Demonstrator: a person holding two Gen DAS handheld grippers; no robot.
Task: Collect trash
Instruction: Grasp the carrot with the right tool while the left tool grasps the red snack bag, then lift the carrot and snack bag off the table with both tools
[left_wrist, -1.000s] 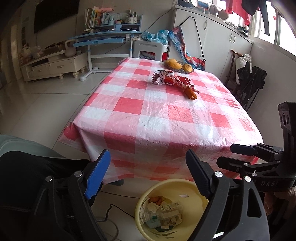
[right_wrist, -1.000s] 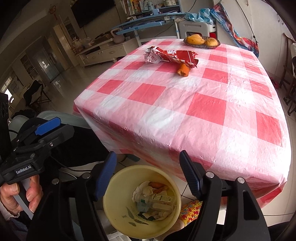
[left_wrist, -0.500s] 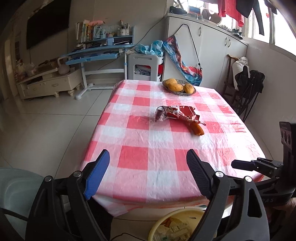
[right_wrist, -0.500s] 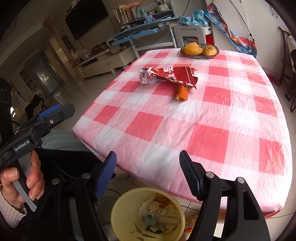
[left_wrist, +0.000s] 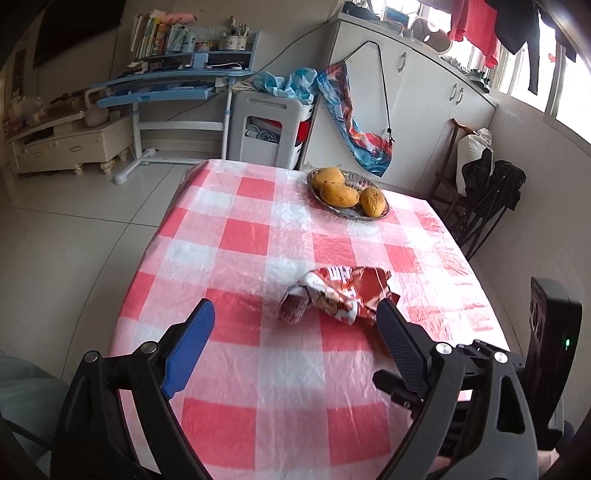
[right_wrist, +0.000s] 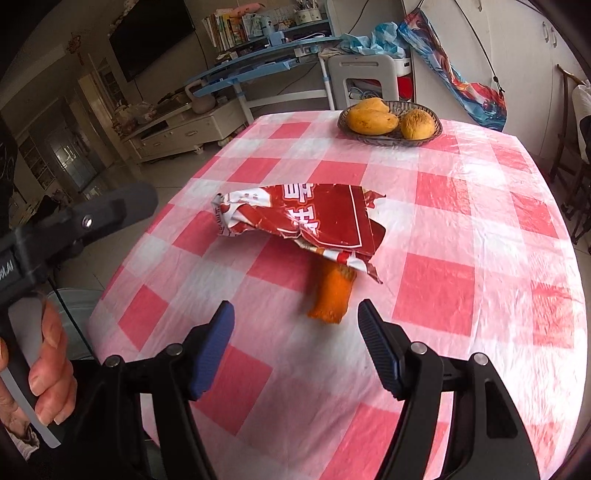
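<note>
A crumpled red-and-white snack wrapper (left_wrist: 336, 295) (right_wrist: 306, 218) lies on the red-checked tablecloth (left_wrist: 258, 369). An orange scrap (right_wrist: 330, 295) sticks out from under its near edge; the left wrist view hides it behind a finger. My left gripper (left_wrist: 295, 310) hovers just short of the wrapper. Its jaws are opening and grip nothing. My right gripper (right_wrist: 295, 307) is open above the cloth, the orange scrap just beyond its tips and slightly right. Each gripper's body shows at the edge of the other's view, with a hand (right_wrist: 48, 369) on the left one.
A basket of yellow fruit (left_wrist: 349, 192) (right_wrist: 391, 118) stands at the table's far end. A dark chair with a bag (left_wrist: 487, 192) sits against the right wall. A blue desk (left_wrist: 166, 85) and a white cabinet (left_wrist: 269, 125) stand beyond the table.
Both grippers have come forward from above the yellow bin at the table's near edge to over the table, close to the wrapper. The bin has dropped out of view.
</note>
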